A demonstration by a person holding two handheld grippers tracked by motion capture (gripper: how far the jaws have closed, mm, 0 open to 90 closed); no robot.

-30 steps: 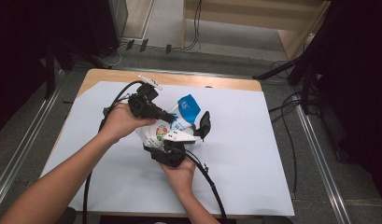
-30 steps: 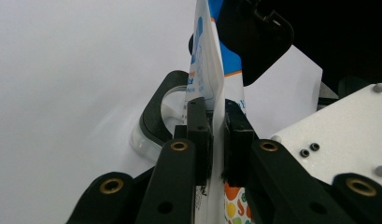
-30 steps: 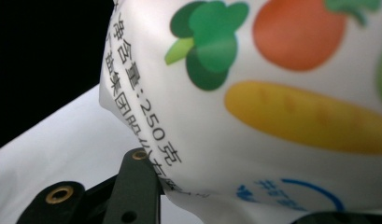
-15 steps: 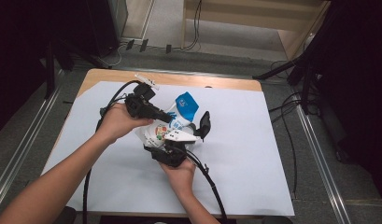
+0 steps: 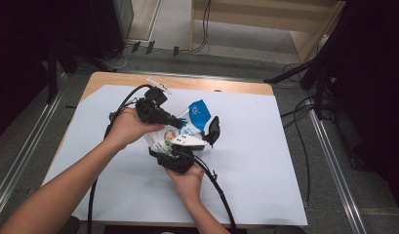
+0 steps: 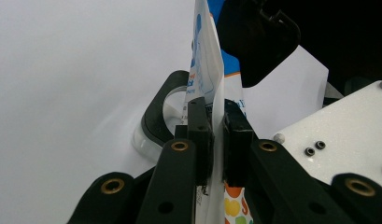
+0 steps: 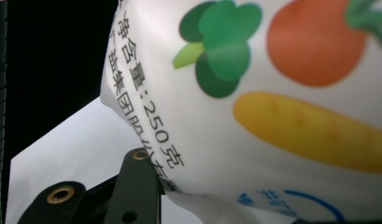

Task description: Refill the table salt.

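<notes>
Currently I hold one printed pouch [image 5: 187, 127] above the middle of the counter [image 5: 265, 161], the left tool [image 6: 215, 133] clamped tight on its thin edge. I cannot tell how far the right tool [image 5: 210, 132] stands open against the pouch body. I judge the film soft, light and slippery, so I grip its flat seam, not its belly.
</notes>
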